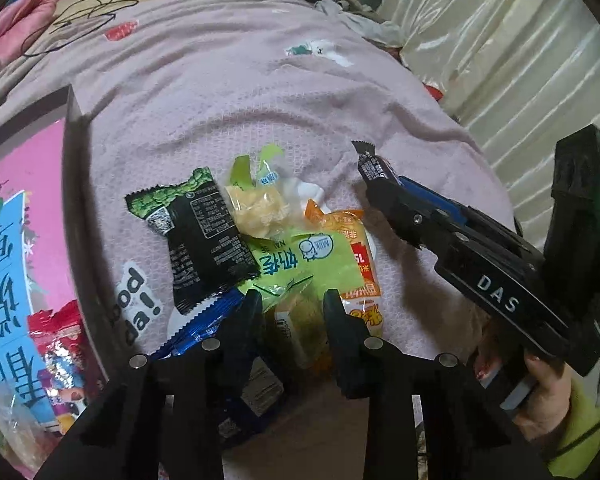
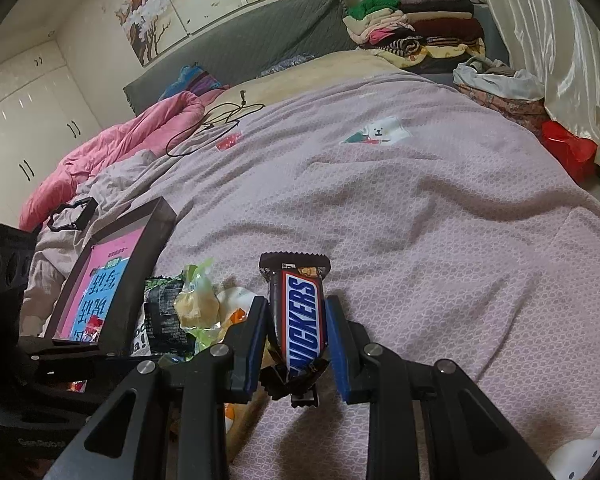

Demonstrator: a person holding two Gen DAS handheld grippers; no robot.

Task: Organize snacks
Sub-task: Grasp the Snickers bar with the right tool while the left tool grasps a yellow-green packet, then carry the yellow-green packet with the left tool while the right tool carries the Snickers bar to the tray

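Here we hold the Snickers bar (image 2: 302, 316) clamped in the right gripper (image 2: 296, 332) above the bedspread (image 2: 440, 220), the left gripper (image 1: 290, 320) pinching the green milk-candy packet (image 1: 300, 268) in the pile, so we lift slowly toward the tray (image 1: 74, 184) at the bed's left edge.

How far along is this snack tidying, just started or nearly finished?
Early, it seems. Done: a few packets, one red, already lie in the dark-rimmed box. In hand: the right gripper is shut on a Snickers bar, and the left gripper appears closed on a green milk-candy bag. Left: the black-and-green packet, an orange packet and a blue one wait on the bedspread.
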